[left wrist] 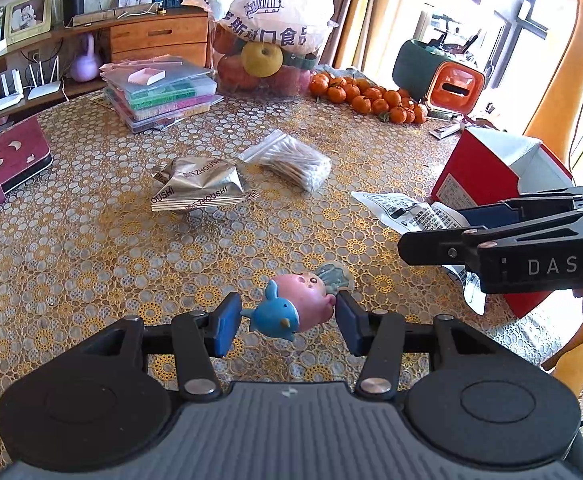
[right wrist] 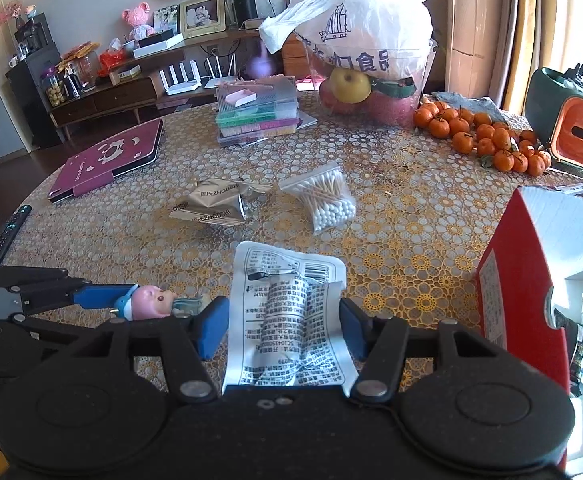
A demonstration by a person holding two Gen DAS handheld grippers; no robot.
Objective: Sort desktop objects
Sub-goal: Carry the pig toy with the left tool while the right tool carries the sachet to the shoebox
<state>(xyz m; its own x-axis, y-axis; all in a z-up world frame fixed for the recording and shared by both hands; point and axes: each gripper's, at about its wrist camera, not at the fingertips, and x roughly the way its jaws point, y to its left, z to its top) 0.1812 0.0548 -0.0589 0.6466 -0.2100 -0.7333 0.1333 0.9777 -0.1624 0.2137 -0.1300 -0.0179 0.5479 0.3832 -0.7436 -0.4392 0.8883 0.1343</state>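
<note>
Now left tongs [left wrist: 287, 316] clenched on glossy, rounded plastic toy [left wrist: 291, 306]; right tongs [right wrist: 283, 330] released, straddling crinkly printed packet [right wrist: 287, 320].

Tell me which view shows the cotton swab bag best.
The right wrist view: the swab bag sits near centre, with the white tips and the sticks plain. The left wrist view shows the same bag further off, side-on, the swabs a brownish bundle.
</note>
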